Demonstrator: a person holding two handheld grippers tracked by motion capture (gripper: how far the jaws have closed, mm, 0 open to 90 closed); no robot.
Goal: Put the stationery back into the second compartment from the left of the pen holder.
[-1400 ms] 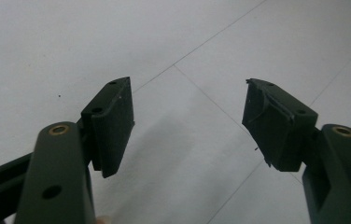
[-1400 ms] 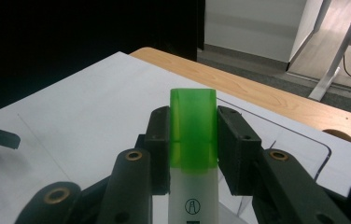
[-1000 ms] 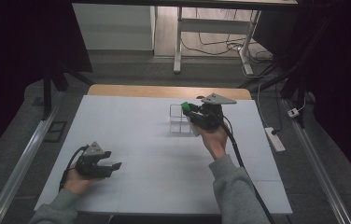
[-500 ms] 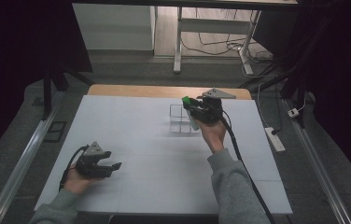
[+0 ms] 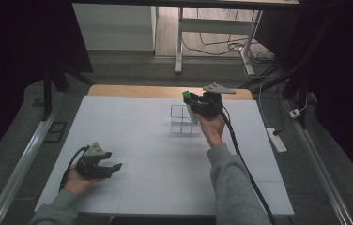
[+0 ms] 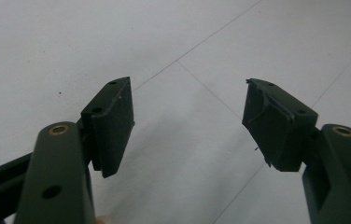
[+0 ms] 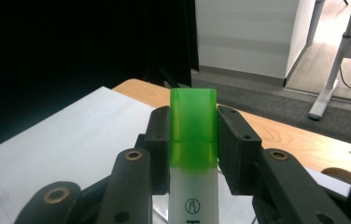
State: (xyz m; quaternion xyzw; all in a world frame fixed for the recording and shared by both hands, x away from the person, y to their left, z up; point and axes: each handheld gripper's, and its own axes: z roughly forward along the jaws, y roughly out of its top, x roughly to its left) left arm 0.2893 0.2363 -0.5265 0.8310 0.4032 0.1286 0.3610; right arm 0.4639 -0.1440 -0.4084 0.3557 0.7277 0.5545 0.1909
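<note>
A table (image 5: 132, 117) is filling the middle of the high view, its white top crossed by thin seams. A strip of bare wood (image 5: 132, 90) is showing along its upper edge. A clear box (image 5: 181, 123) is standing directly on the white top, right of centre in the upper half of the frame.

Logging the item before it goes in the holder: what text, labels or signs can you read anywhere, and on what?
No readable words or numbers.
Highlighter in the right gripper: a small circled symbol on its white barrel, dark print below cut off by the frame edge.
Clear holder, white table: no markings seen.
</note>
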